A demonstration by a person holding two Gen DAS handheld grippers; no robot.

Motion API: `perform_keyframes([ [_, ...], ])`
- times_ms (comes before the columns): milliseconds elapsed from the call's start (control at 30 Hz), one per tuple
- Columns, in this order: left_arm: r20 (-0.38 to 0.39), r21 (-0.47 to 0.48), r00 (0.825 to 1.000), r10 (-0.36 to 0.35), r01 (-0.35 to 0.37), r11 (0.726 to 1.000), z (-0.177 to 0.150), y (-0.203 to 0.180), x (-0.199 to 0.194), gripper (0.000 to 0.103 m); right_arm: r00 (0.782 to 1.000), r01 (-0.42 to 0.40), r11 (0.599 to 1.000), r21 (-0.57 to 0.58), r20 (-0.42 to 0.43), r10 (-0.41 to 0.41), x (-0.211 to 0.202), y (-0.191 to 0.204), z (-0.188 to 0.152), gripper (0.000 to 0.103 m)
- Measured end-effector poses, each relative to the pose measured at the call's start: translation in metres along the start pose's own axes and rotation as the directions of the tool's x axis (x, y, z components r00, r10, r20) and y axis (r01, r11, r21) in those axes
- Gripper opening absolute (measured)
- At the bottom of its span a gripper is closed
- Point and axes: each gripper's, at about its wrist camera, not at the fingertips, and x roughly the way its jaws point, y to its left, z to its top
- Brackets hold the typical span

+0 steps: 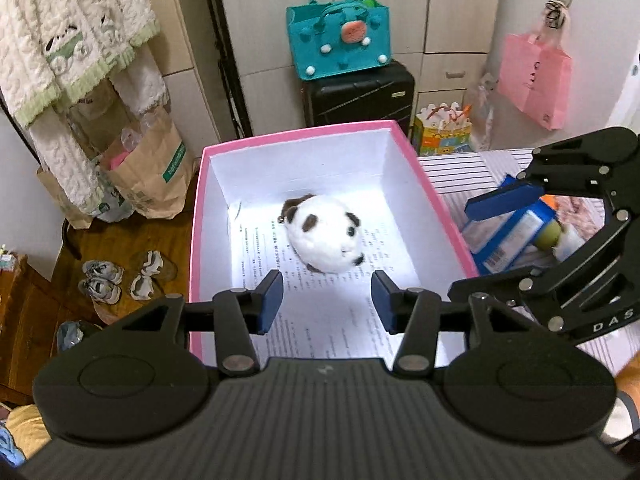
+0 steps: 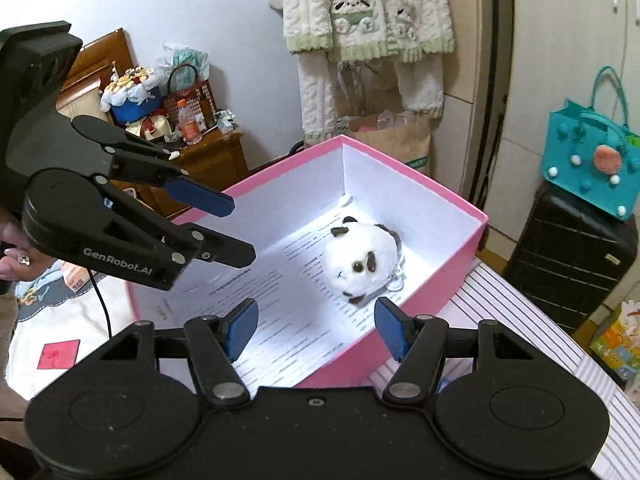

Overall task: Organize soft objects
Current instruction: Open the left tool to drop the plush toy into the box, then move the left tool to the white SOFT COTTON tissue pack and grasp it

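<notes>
Left gripper (image 1: 327, 301) fingers spread wide, holding nothing, hovering over the pink box (image 1: 195, 240). Right gripper (image 2: 316, 327) same, gaping and empty at the box's edge. Plush panda (image 1: 324, 234) lies inside the box on printed paper (image 1: 320, 320).

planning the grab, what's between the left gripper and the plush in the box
Only printed paper lining the pink box; the left wrist view shows nothing else between the left gripper and the plush.

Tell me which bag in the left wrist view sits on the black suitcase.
The teal felt handbag, standing on the black suitcase; the pink bag hangs from the cabinet, the brown paper bag stands on the floor.
</notes>
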Motion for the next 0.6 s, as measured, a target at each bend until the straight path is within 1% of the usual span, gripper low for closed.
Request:
perform_keyframes([
  [67, 0.014, 0.005, 1.000, 0.001, -0.001, 1.000, 0.000, -0.006, -0.015, 0.050, 1.000, -0.003, 1.000, 0.012, 0.003, 0.003, -0.013, 0.005, -0.006, 0.069],
  [167, 0.041, 0.013, 0.999, 0.008, -0.009, 1.000, -0.003, -0.016, -0.038, 0.061, 1.000, -0.010, 0.999, 0.053, 0.007, 0.009, -0.032, 0.010, -0.014, 0.069],
  [200, 0.048, 0.020, 0.999, 0.009, -0.010, 1.000, -0.004, -0.020, -0.045, 0.063, 1.000, -0.013, 0.998, 0.067, 0.011, 0.013, -0.039, 0.011, -0.018, 0.069],
  [367, 0.046, 0.047, 0.999, -0.020, 0.017, 0.999, -0.015, -0.041, -0.071, 0.066, 1.000, -0.008, 0.995, 0.102, 0.021, 0.006, -0.073, 0.017, -0.034, 0.070],
  [600, 0.071, 0.087, 0.996, -0.047, 0.041, 0.995, -0.032, -0.070, -0.095, 0.074, 0.996, 0.026, 0.992, 0.122, 0.081, -0.037, -0.124, 0.024, -0.067, 0.072],
])
